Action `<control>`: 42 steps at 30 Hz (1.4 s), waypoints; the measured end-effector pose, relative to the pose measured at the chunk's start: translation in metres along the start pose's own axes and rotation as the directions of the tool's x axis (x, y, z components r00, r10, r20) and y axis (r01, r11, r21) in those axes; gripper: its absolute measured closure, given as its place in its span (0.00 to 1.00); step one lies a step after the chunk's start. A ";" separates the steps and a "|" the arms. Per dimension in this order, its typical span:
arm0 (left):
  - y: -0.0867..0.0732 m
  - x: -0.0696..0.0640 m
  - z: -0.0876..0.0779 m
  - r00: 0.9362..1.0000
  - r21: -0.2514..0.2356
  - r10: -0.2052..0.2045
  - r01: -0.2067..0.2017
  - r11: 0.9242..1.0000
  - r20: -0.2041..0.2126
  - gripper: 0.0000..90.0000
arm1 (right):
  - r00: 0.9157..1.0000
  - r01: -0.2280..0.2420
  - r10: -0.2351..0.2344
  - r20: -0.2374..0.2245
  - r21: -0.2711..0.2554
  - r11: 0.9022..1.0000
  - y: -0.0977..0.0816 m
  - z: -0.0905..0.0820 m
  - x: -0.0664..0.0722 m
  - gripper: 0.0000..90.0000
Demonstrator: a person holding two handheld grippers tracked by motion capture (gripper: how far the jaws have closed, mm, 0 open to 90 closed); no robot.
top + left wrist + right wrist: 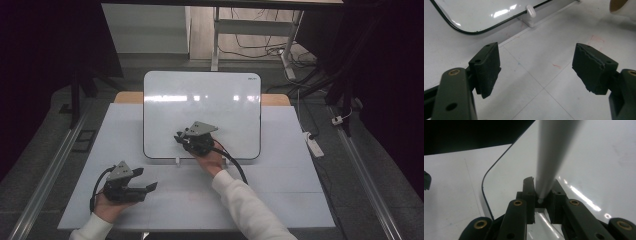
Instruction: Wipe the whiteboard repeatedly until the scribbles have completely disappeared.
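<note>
Marker (549, 160), seemingly, clamped in right gripper (543, 195) jaws over whiteboard (200, 95).

White whiteboard (200, 100) edged in black; pale grey, perhaps white, pen (551, 157); black jaws

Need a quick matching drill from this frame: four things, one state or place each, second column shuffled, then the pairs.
Things:
1. left tool
2. right tool
3. whiteboard
4. grey pen

States or places:
A. lies flat on the table, glossy, reflecting the lights
B. clamped between two black jaws, running away from the camera
C. jaws wide apart, nothing between them, over bare table
D. over the board's lower part, jaws closed on something thin

Pairs: 1-C, 2-D, 3-A, 4-B
</note>
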State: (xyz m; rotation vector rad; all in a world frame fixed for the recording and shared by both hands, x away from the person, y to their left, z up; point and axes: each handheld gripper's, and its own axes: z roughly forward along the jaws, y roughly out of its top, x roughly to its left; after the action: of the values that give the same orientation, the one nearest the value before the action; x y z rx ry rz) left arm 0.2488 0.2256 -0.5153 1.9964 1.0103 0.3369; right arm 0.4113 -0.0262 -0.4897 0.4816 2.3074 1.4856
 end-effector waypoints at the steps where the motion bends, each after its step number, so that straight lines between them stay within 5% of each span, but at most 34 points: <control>1: 0.000 0.000 0.000 1.000 0.001 0.002 -0.002 1.000 -0.001 0.26 | 0.999 -0.010 0.011 0.032 -0.019 1.000 0.002 -0.003 -0.005 0.87; 3: 0.000 -0.001 0.000 1.000 -0.001 0.003 -0.003 1.000 -0.001 0.26 | 0.996 -0.043 0.048 0.081 -0.056 0.998 0.005 -0.009 -0.015 0.87; 5: 0.001 0.000 0.001 1.000 0.002 0.001 -0.001 1.000 0.000 0.26 | 0.995 -0.054 0.059 0.074 -0.063 0.997 0.004 -0.009 -0.015 0.87; 9: 0.000 0.000 0.001 1.000 0.004 0.001 -0.001 1.000 0.000 0.26 | 1.000 0.017 -0.017 -0.020 0.010 1.000 -0.004 0.002 0.007 0.87; 16: 0.000 0.000 0.000 1.000 0.000 0.001 -0.001 1.000 -0.003 0.26 | 0.996 -0.027 0.030 0.079 -0.037 0.999 -0.002 -0.014 -0.009 0.87; 21: 0.000 0.000 0.000 1.000 0.001 0.001 -0.001 1.000 -0.002 0.26 | 0.999 0.047 -0.047 0.010 0.024 0.999 -0.010 -0.007 0.011 0.87; 25: 0.000 0.000 -0.001 1.000 -0.002 0.001 -0.001 1.000 -0.004 0.26 | 0.995 -0.025 0.028 0.095 -0.026 0.999 -0.008 -0.023 -0.011 0.87; 27: 0.000 0.000 0.000 1.000 -0.001 0.000 0.000 1.000 -0.004 0.26 | 0.994 -0.058 0.062 0.091 -0.045 0.997 -0.009 -0.026 -0.015 0.87; 31: 0.000 0.000 0.001 1.000 0.003 0.002 -0.002 1.000 -0.002 0.26 | 1.000 -0.010 0.010 0.010 0.011 1.000 -0.016 -0.014 0.006 0.87; 33: 0.000 0.000 0.000 1.000 0.002 0.001 -0.001 1.000 -0.005 0.26 | 1.000 0.008 -0.008 0.020 0.018 1.000 -0.015 -0.016 0.004 0.87; 36: 0.000 0.000 -0.001 1.000 -0.003 0.000 0.000 1.000 -0.006 0.26 | 0.996 -0.043 0.044 0.078 -0.017 0.999 -0.013 -0.026 -0.010 0.87; 42: 0.000 0.000 0.000 1.000 0.001 0.002 -0.002 1.000 -0.004 0.26 | 0.999 0.001 -0.003 0.047 0.030 1.000 -0.018 -0.029 -0.002 0.87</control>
State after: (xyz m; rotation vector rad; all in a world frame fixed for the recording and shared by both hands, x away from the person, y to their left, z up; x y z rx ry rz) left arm 0.2492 0.2256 -0.5154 1.9990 1.0108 0.3415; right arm 0.3983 -0.0572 -0.4952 0.5169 2.2961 1.4246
